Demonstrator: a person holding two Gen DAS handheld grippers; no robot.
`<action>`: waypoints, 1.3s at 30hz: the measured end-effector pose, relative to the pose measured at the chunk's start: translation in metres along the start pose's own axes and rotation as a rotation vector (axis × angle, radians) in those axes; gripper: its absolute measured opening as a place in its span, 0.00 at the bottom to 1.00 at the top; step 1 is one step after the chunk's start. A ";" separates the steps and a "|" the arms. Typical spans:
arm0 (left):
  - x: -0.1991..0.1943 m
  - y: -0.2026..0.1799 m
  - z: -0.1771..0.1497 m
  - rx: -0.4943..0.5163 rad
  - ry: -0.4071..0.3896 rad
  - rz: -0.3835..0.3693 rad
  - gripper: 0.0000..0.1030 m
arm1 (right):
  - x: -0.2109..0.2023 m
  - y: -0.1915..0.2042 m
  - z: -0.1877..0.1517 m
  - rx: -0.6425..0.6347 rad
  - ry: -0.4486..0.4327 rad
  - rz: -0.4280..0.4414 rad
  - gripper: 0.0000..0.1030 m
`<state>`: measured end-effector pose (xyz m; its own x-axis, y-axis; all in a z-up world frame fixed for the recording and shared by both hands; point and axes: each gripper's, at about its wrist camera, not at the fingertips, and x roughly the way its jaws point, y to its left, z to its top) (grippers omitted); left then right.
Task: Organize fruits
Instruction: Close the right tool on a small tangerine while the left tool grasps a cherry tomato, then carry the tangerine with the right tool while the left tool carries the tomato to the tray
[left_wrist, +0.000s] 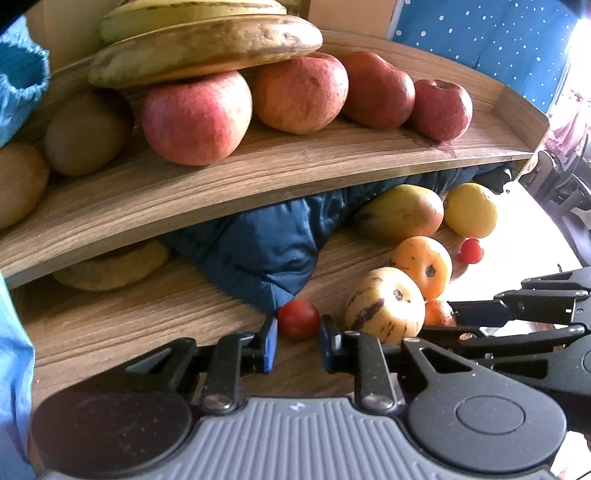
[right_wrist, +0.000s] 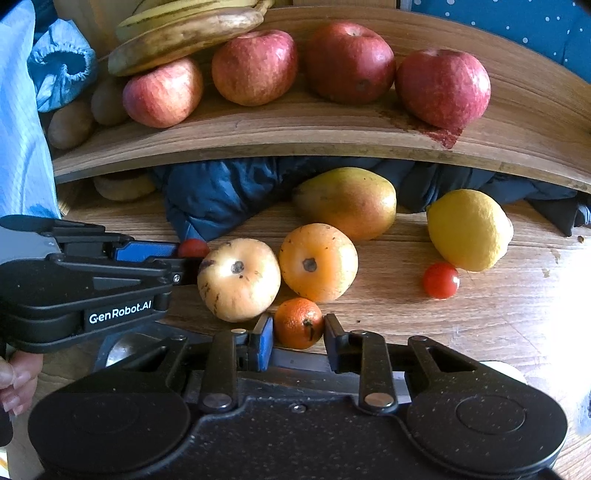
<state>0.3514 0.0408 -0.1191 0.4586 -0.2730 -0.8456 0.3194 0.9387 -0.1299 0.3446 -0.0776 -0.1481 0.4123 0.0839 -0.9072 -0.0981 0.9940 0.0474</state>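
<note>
A wood-grain desk (right_wrist: 461, 317) carries the loose fruit, and a raised wooden shelf (right_wrist: 295, 136) of the same grain curves above it. On the shelf sit four red apples (right_wrist: 255, 66) in a row, with bananas (right_wrist: 184, 33) resting on the leftmost ones and brown kiwis (right_wrist: 70, 123) at the left end. A reddish stain marks the shelf board under the rightmost apple. A dark blue padded cloth (right_wrist: 218, 199) is stuffed under the shelf, and a blue fabric with white dots (left_wrist: 487, 33) hangs behind. Bright light washes out the desk's right side.

On the desk lie a mango (right_wrist: 347, 201), a lemon (right_wrist: 467, 229), two pale orange round fruits (right_wrist: 317, 262) side by side, and a cherry tomato (right_wrist: 441, 280) near the lemon.

The left gripper (left_wrist: 298, 341) stands spread, with a second cherry tomato (left_wrist: 298, 319) between its fingertips, the fingers on either side of it without clear contact. The right gripper (right_wrist: 298, 338) is also parted, flanking a small mandarin (right_wrist: 298, 323) at the desk's front; whether its pads touch the peel cannot be told.
</note>
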 end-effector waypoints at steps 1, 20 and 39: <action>-0.001 0.000 -0.001 -0.003 -0.001 0.002 0.25 | -0.001 -0.001 0.000 -0.001 -0.002 0.003 0.30; -0.035 -0.023 -0.029 -0.029 -0.017 0.024 0.24 | -0.037 0.003 -0.022 -0.027 -0.050 0.041 0.30; -0.065 -0.068 -0.073 -0.030 -0.010 0.035 0.24 | -0.068 -0.002 -0.079 -0.065 -0.025 0.109 0.30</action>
<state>0.2395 0.0104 -0.0934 0.4771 -0.2419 -0.8449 0.2784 0.9535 -0.1158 0.2449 -0.0912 -0.1194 0.4186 0.1934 -0.8874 -0.2019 0.9724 0.1167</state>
